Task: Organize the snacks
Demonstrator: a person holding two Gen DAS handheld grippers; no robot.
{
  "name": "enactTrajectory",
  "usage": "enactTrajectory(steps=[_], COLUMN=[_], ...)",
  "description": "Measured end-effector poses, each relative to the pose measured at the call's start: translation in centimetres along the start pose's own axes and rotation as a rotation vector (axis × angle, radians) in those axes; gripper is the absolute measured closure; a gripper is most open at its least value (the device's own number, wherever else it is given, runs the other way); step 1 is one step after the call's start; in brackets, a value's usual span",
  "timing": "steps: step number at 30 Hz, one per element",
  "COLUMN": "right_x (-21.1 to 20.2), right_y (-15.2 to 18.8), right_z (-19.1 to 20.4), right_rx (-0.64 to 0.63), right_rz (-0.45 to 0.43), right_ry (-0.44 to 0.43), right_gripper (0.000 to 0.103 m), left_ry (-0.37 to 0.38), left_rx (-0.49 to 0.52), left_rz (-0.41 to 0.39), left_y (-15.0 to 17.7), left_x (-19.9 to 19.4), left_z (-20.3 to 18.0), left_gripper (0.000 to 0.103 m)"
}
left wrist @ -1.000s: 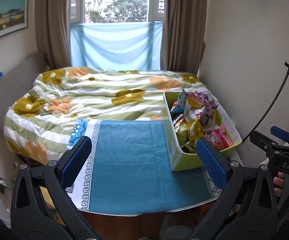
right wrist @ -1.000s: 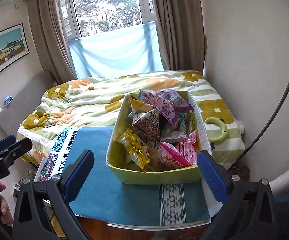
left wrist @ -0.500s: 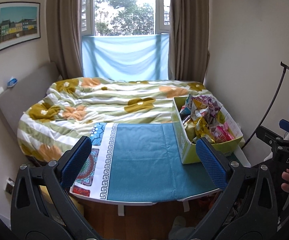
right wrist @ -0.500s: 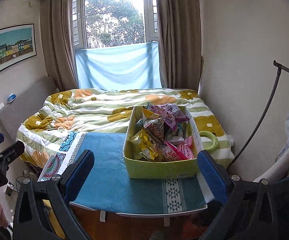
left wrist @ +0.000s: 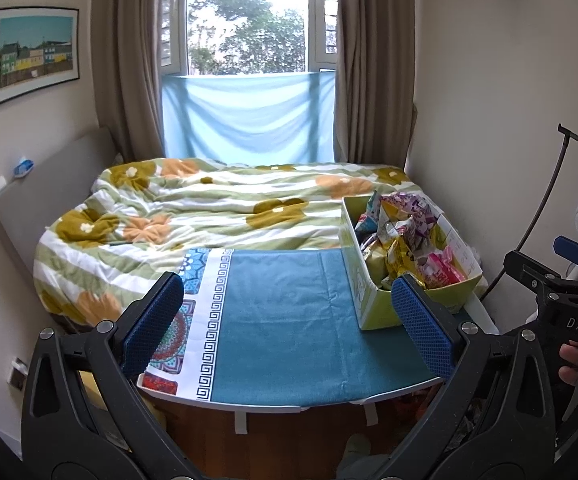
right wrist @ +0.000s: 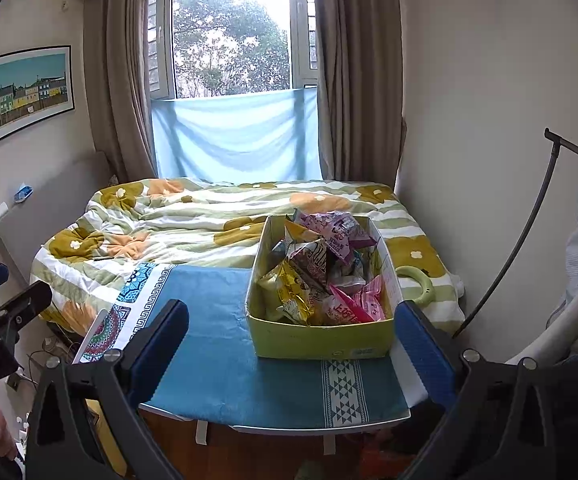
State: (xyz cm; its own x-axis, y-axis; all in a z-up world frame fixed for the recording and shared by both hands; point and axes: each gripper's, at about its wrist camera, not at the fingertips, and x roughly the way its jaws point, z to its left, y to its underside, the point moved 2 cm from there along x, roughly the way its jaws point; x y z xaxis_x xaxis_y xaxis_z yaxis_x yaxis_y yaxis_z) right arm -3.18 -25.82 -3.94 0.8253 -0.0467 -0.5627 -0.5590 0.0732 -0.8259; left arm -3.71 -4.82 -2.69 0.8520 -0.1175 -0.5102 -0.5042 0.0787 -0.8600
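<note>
While both pairs of tongs hang short of the near edge of the small table (left wrist: 249,402), nothing on it is being touched; the left gripper (left wrist: 287,326) stands wide open with nothing between its blue pads (left wrist: 151,324), and the right gripper (right wrist: 291,354) is spread just as wide and just as empty, its pads (right wrist: 427,350) framing the near edge of the table; a teal cloth (right wrist: 217,364) with patterned ends covers the tabletop and hangs a little over the left edge. The snacks sit heaped in a yellow-green box (right wrist: 321,340) at the right end of the table, its long side running from the near edge toward the far edge where the table meets the bed (right wrist: 193,220); the packets rise above the rim, a purple packet (right wrist: 335,230) on top toward the far end, a yellow packet (right wrist: 289,292) against the left wall near the front, a pink packet (right wrist: 353,306) in the near right corner; from the left camera the same box (left wrist: 373,304) shows at the right edge of the cloth. A pale green ring (right wrist: 417,282) lies on the flowered quilt just beside the box's right wall, off the table; a hand (left wrist: 577,364) grips the handle of the right tongs at the far right of the left view.
</note>
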Motion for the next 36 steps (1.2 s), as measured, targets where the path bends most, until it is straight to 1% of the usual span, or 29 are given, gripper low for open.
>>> enactTrajectory(steps=[25,36], right_x=[0.6,0.6], right_y=[0.3,0.3], right_z=[0.0,0.0], right_rx=[0.014,0.014], right_rz=[0.014,0.014], right_ry=[0.007,0.008], right_gripper=[0.001,0.001], left_ry=[-0.001,0.001], left_rx=[0.007,-0.007], left_rz=[0.001,0.020], left_y=[0.0,0.3], left_x=[0.5,1.3], left_z=[-0.5,-0.2], left_gripper=[0.000,0.000])
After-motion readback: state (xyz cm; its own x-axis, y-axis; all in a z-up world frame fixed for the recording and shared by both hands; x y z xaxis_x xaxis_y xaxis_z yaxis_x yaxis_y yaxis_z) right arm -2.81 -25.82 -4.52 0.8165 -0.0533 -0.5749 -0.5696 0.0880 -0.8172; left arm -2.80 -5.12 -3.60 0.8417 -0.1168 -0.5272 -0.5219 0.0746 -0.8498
